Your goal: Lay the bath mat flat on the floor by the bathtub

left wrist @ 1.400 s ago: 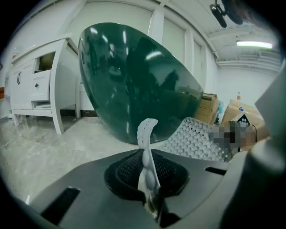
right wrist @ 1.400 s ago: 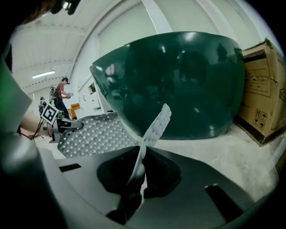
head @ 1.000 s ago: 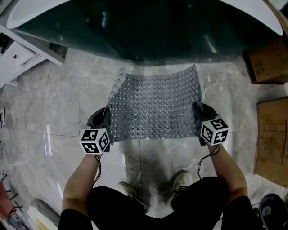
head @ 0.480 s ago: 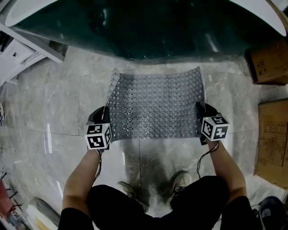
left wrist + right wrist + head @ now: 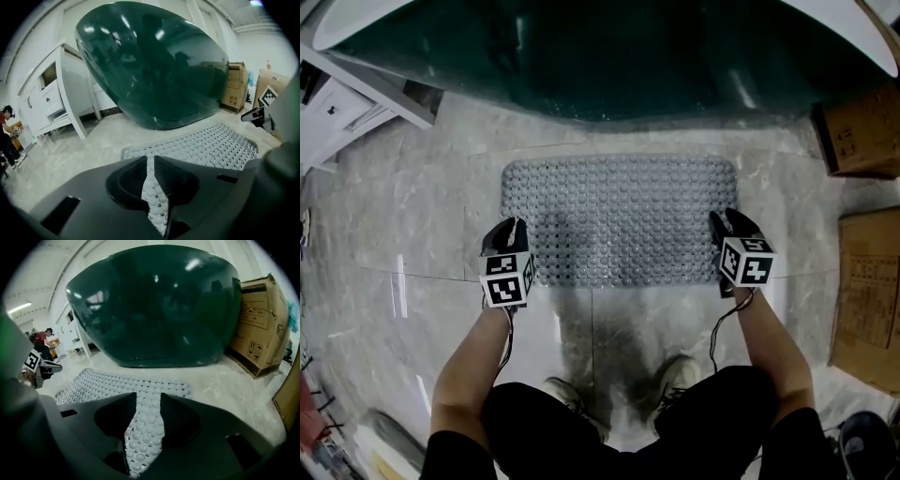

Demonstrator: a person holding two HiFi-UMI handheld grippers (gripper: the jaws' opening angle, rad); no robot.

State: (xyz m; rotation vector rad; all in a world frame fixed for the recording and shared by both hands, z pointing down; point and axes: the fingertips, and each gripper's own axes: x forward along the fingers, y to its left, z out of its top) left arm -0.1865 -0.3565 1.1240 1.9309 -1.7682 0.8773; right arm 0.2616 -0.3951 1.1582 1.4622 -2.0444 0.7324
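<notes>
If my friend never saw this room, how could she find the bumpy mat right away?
Look for the huge dark green bathtub first. On the grey marble floor right in front of it lies the mat, flat. It alone is covered in rows of little round bumps, unlike the smooth tiles and the brown cardboard boxes nearby.

Translucent grey rubbery bath mat (image 5: 619, 220), its surface studded with small round bumps; polished grey marble-look tiled floor (image 5: 412, 225) with a soft sheen; bathtub (image 5: 609, 56) shell smooth, mirror-glossy dark green with a white rim; matt brown cardboard boxes (image 5: 867, 291); cabinet (image 5: 347, 103) in smooth white paint.
</notes>
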